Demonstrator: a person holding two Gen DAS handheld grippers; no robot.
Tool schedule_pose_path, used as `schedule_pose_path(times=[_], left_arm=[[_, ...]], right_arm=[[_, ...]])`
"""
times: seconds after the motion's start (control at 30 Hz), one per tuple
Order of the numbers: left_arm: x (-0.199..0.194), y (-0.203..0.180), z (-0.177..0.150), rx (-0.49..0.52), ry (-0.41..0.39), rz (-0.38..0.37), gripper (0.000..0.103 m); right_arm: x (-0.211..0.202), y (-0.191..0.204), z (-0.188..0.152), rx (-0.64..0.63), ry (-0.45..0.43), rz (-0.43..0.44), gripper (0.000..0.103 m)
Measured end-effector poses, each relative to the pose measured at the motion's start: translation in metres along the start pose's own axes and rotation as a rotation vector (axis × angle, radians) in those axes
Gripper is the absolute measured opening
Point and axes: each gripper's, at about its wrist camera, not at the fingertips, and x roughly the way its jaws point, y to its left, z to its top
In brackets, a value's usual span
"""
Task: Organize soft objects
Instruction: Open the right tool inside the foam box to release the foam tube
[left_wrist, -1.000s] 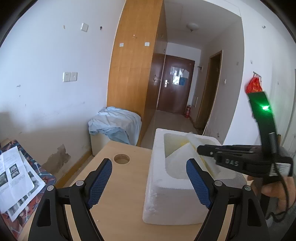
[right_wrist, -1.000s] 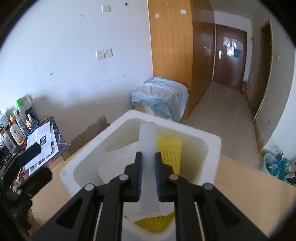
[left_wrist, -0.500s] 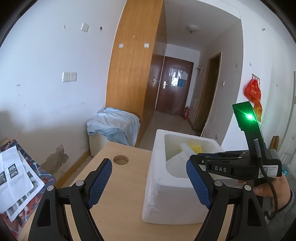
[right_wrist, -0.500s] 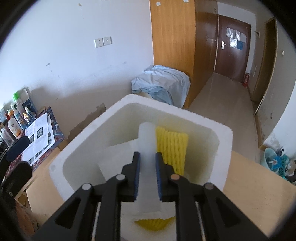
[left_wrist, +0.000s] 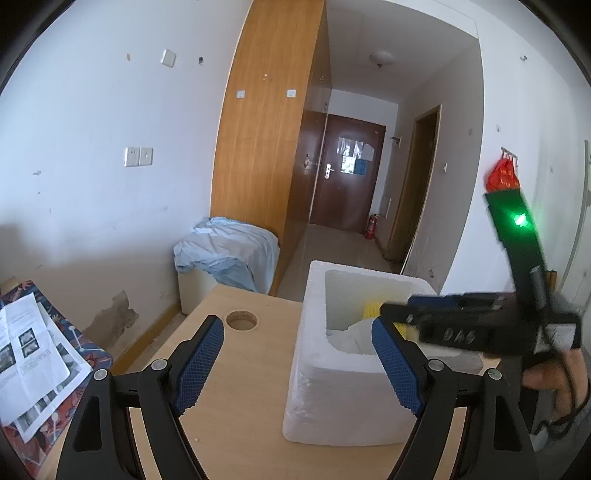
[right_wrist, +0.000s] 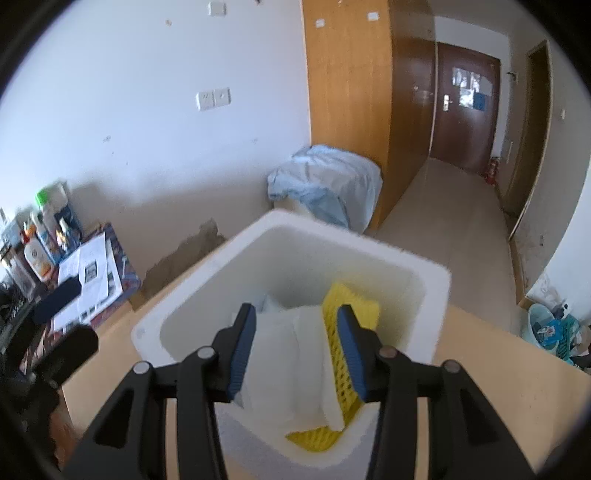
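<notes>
1. The right gripper (right_wrist: 297, 347) hangs over the styrofoam box (right_wrist: 207, 271); its jaws have just been opening, freeing the white foam sheet (right_wrist: 291, 354), which lies inside beside the yellow foam netting (right_wrist: 338, 354).
2. The left gripper (left_wrist: 295, 362) waits wide open and empty above the wooden table (left_wrist: 236, 398).
3. The release step looks done; next, lift clear and fetch another soft piece.

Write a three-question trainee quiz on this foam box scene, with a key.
1. True or false: the right gripper is clamped on the white foam sheet.
2. Which colour is the mesh sleeve inside the foam box? A red, B yellow, C green.
3. Fill in: the left gripper holds ____.

Key:
1. False. Its jaws have just been opening; the sheet lies between them in the box, and neither pad presses on it.
2. B.
3. Nothing; its jaws stand wide open above the wooden table.
</notes>
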Motion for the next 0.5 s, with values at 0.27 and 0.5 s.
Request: schedule_pose_path(times=[0.27, 0.5], left_arm=[[-0.002, 0.002, -0.001, -0.008, -0.004, -0.001, 0.083], [-0.008, 0.007, -0.002, -0.022, -0.007, -0.003, 0.083]], right_arm=[[0.002, 0.007, -0.005, -0.033, 0.006, -0.022, 0.050], [-0.001, 0.001, -0.008, -0.013, 0.004, -0.021, 0.050]])
